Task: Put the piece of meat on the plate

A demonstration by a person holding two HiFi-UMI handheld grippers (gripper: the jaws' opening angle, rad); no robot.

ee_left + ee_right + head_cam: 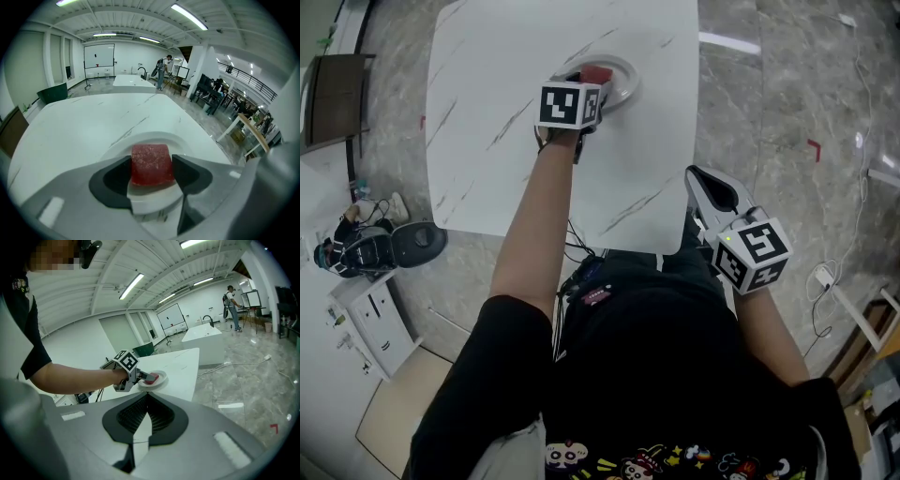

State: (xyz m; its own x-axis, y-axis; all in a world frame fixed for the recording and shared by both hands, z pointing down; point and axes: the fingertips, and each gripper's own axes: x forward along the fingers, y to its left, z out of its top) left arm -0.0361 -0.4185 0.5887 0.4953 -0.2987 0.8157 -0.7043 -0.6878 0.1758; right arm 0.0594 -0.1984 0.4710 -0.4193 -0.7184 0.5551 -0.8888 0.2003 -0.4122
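The piece of meat (150, 164), a red block, sits between the jaws of my left gripper (151, 174), which is shut on it. It hangs over the white plate (192, 140); whether it touches the plate I cannot tell. In the head view the meat (596, 73) and plate (622, 86) are at the far middle of the white table (497, 84), with the left gripper (589, 86) at the plate's near rim. My right gripper (695, 174) is held off the table's near right corner, shut with nothing in it (146, 399). From there the plate (161, 379) shows far off.
The table's near edge (581, 246) lies close to my body. Cables (581, 267) hang below it. A black device (389, 248) and a white cabinet (370, 323) stand on the floor at left, and a dark chair (333, 94) at far left. A red mark (813, 148) is on the marble floor.
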